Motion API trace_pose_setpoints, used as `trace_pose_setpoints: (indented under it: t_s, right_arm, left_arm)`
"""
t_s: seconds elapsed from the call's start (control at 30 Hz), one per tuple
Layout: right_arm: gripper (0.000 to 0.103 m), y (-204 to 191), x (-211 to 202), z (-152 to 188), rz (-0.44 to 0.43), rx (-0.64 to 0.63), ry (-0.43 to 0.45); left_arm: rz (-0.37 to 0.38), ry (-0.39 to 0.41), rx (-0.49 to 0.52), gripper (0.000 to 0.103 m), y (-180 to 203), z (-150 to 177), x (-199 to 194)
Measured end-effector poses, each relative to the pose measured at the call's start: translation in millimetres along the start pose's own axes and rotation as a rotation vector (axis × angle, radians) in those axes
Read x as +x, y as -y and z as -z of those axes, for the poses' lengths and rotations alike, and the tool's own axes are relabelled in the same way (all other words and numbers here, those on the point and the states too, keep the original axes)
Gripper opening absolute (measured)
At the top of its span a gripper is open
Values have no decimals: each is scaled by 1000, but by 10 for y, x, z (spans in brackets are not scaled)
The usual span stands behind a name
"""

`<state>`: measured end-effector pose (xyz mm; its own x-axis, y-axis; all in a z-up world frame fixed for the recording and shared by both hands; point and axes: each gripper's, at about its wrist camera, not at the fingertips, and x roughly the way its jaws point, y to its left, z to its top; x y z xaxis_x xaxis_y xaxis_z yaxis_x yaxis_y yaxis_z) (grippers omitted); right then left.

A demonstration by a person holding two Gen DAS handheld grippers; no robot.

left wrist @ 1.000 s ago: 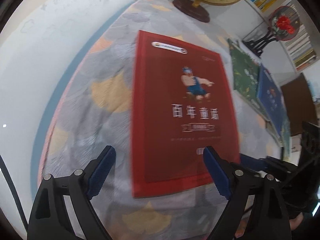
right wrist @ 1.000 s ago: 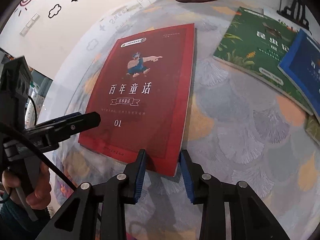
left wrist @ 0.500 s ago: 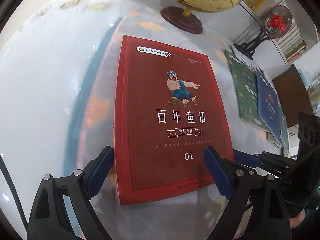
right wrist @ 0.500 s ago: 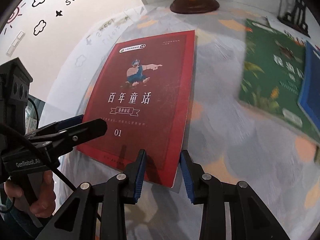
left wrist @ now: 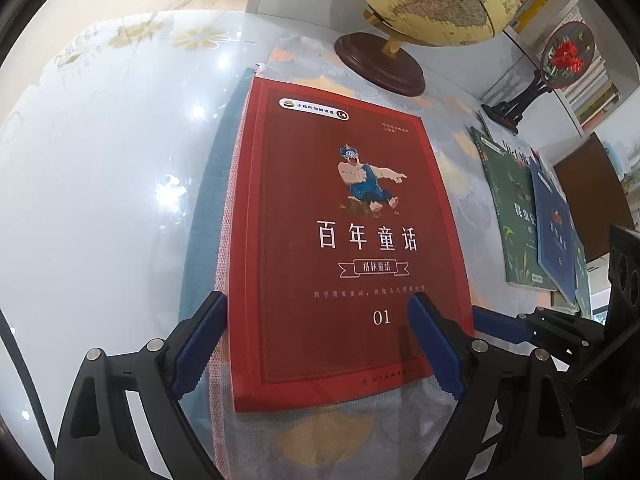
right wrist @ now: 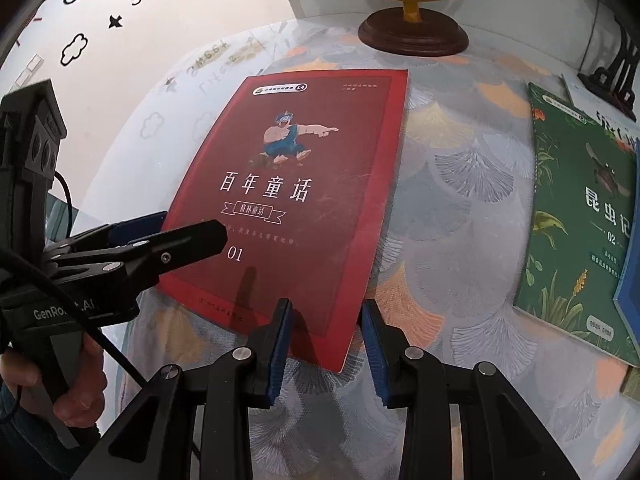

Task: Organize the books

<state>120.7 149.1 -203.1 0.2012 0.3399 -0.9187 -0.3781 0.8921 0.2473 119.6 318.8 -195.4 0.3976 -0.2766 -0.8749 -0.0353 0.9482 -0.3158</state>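
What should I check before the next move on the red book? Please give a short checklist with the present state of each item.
1. Red book lies flat, cover up: ok.
2. Right gripper straddles the book's near corner: ok.
3. Right pads pressing the book: cannot tell.
4. Left gripper open wide over the lower cover, holding nothing: ok.
5. Globe stands clear beyond the book's far edge: ok.
6. Green book lies apart from the red one, with bare cloth between: ok.
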Motion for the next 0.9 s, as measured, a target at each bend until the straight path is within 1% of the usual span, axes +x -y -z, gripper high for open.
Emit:
trace_pose_setpoints:
  t_s: [0.2, 0.3, 0.43, 0.53, 0.6, 0.67, 0.73, 0.77, 0.8, 0.9]
  right_arm:
    - [37, 1, 13, -6, -11, 1, 1]
    - [37, 22, 9, 18, -31, 9, 0]
    - [37, 104, -71, 174, -62, 31, 1]
    - [37, 279, -202, 374, -79, 83, -5]
    - [37, 456, -326, 537, -59, 125, -9]
    - [38, 646, -460, 681, -33, 165, -3]
    - [42, 858, -606, 814, -16, 215, 12]
    - [49, 982, -690, 887, -7, 245, 23]
    - [54, 1106, -777, 959, -4, 277, 39]
    - [54, 1493, -987, 1125, -6, 363, 79]
  left_arm:
    - [-22, 0, 13, 89, 41, 79, -18]
    - [-24, 1, -5, 89, 30, 138, -54]
    - [-39, 5, -2, 89, 97, 257, -171]
    - [-42, 10, 53, 89, 262, 283, -256]
    - [-39, 12, 105, 89, 453, 259, -301]
    - [-29, 17, 170, 89, 731, 218, -323]
    - [-21, 20, 220, 89, 1004, 193, -317]
    - [-12, 23, 246, 89, 1165, 182, -310]
    - [-5, 26, 273, 91, 1346, 175, -297]
    - [7, 14, 329, 91, 1852, 161, -203]
